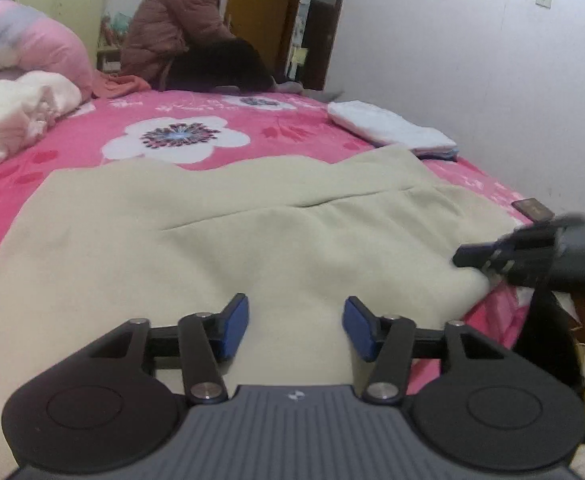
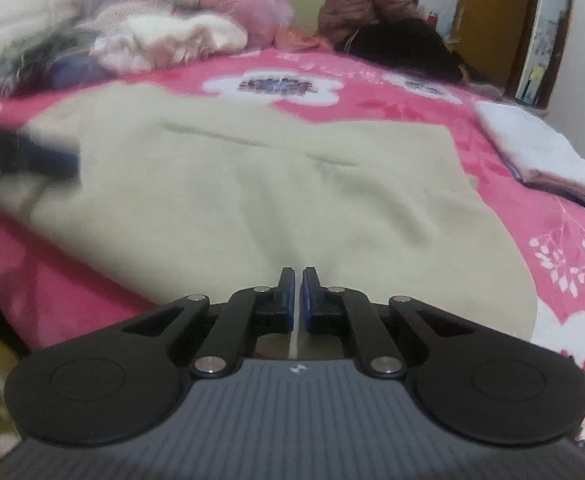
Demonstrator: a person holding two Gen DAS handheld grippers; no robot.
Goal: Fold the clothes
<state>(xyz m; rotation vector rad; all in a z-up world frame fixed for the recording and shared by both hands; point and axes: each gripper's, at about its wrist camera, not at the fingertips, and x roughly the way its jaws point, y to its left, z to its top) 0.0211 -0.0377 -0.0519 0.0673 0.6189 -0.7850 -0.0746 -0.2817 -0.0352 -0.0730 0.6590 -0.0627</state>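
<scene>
Beige garment [image 1: 220,232] lies spread flat on the pink floral bed [image 1: 196,108]. Left wrist view: left gripper [image 1: 295,326] half open over the near hem, nothing between its pads, and right gripper [image 1: 468,258] at the garment's right corner. Right wrist view alone shows right gripper [image 2: 297,294] pinched closed on the cloth edge; 1 folded white stack [image 2: 544,152] sits at right.

Bed w/ bright pink floral-print sheet [image 1: 220,104] carries it all: wide cream fleece garment [image 1: 212,240] spread flat up front, folded white cloth stack [image 1: 388,126] at right edge, rumpled pink & white quilts [image 1: 20,80] piled far left, person in brown padded jacket [image 1: 176,28] seated on far end.
</scene>
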